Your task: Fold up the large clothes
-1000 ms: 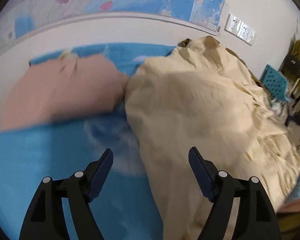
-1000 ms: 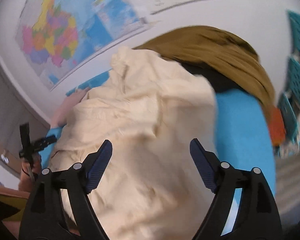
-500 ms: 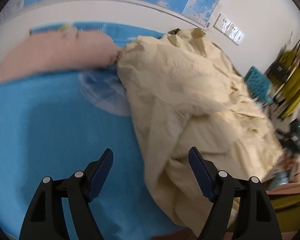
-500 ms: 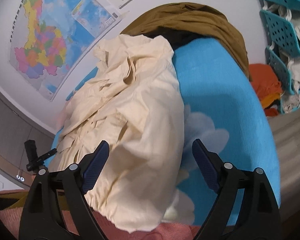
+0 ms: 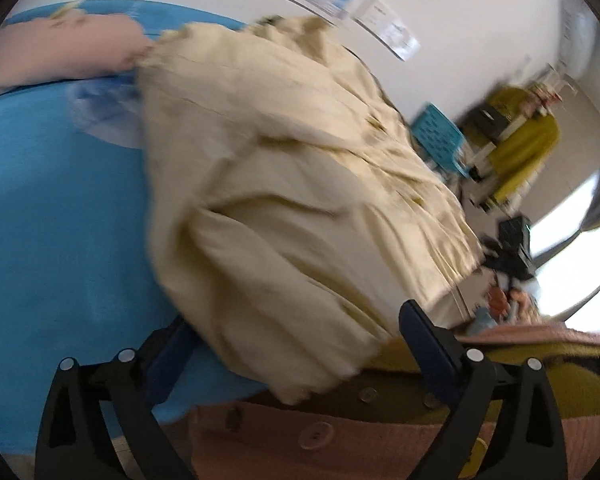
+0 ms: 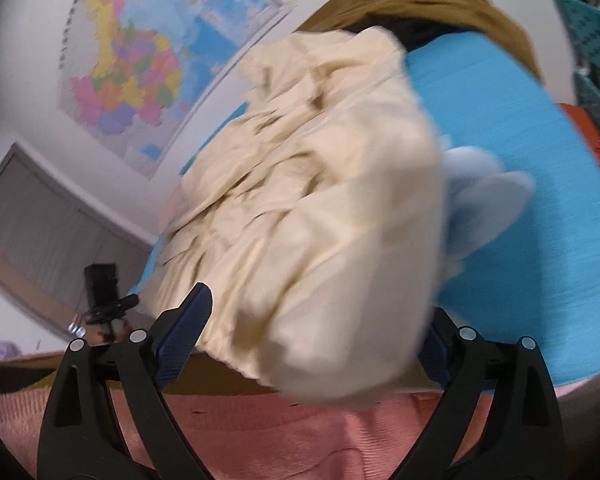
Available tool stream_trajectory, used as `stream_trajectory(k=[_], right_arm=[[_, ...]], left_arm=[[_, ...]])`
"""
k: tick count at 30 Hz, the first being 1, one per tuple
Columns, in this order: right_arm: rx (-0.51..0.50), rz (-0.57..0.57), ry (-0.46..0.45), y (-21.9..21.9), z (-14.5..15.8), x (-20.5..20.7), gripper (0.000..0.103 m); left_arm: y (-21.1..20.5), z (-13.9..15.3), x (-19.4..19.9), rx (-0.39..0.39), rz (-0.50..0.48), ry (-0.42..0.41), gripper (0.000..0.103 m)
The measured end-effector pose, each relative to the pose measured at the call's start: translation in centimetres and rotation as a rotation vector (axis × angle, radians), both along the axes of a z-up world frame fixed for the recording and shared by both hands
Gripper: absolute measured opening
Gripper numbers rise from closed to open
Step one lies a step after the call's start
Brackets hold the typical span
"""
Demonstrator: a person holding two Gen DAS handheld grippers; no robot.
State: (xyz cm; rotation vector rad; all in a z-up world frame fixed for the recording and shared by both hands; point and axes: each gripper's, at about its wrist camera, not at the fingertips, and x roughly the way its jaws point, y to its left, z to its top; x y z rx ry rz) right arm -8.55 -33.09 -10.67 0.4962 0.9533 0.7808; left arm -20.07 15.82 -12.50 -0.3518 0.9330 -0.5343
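Observation:
A large crumpled cream garment (image 5: 284, 184) lies on a blue bed sheet (image 5: 52, 208). It also shows in the right wrist view (image 6: 307, 208), bunched toward the near edge of the sheet (image 6: 531, 264). My left gripper (image 5: 296, 344) is open, its jaws standing either side of the garment's near hem. My right gripper (image 6: 315, 328) is open too, with the garment's near end between its jaws. Neither is closed on the cloth. The right gripper shows small and dark in the left wrist view (image 5: 511, 252); the left one shows in the right wrist view (image 6: 108, 304).
A pink folded garment (image 5: 60, 56) lies at the sheet's far left. A brown garment (image 6: 419, 4) is heaped at the wall end. A pink knit with buttons (image 5: 339, 436) fills the near foreground. Teal baskets (image 5: 439, 136) and a wall map (image 6: 128, 60) stand beyond.
Both grippers have dropped and drawn back toward the garment's near edge, so the hem now sits between their jaws. Both stay open. The pink knit has come into the foreground.

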Motion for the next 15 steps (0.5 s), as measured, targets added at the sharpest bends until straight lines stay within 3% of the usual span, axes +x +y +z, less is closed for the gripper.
stream_trajectory(k=[2, 4, 6, 8, 9, 10, 11, 12, 14, 15], right_arm=[[-0.011, 0.025, -0.013, 1.0, 0.0, -0.1, 0.091], [-0.002, 0.043, -0.031, 1.7, 0.2, -0.2, 0.091], [0.034, 0.058, -0.036, 1.9, 0.4, -0.1, 0.080], [0.072, 0.046, -0.025, 1.7, 0.3, 0.0, 0.068], [0.093, 0.045, -0.019, 1.5, 0.1, 0.1, 0.063], [0.100, 0.044, -0.020, 1.4, 0.0, 0.1, 0.062], [0.095, 0.041, -0.023, 1.4, 0.1, 0.2, 0.061], [0.068, 0.036, -0.022, 1.5, 0.0, 0.1, 0.068], [0.046, 0.043, -0.021, 1.8, -0.2, 0.0, 0.076], [0.036, 0.051, -0.032, 2.0, -0.2, -0.2, 0.078]], left_arm=[[-0.9, -0.1, 0.0, 0.019, -0.015, -0.013, 0.096], [-1.0, -0.3, 0.4, -0.035, -0.025, -0.007, 0.096], [-1.0, -0.4, 0.9, -0.085, -0.013, 0.001, 0.095], [-1.1, -0.3, 1.3, -0.069, 0.015, -0.001, 0.074], [-1.4, -0.3, 1.4, -0.020, 0.038, -0.004, 0.054], [-1.6, -0.3, 1.5, 0.017, 0.052, -0.004, 0.048], [-1.6, -0.3, 1.5, 0.023, 0.058, -0.001, 0.048], [-1.5, -0.3, 1.6, 0.017, 0.061, 0.005, 0.049], [-1.1, -0.5, 1.7, -0.016, 0.061, 0.032, 0.057], [-0.9, -0.5, 1.8, -0.052, 0.046, 0.036, 0.069]])
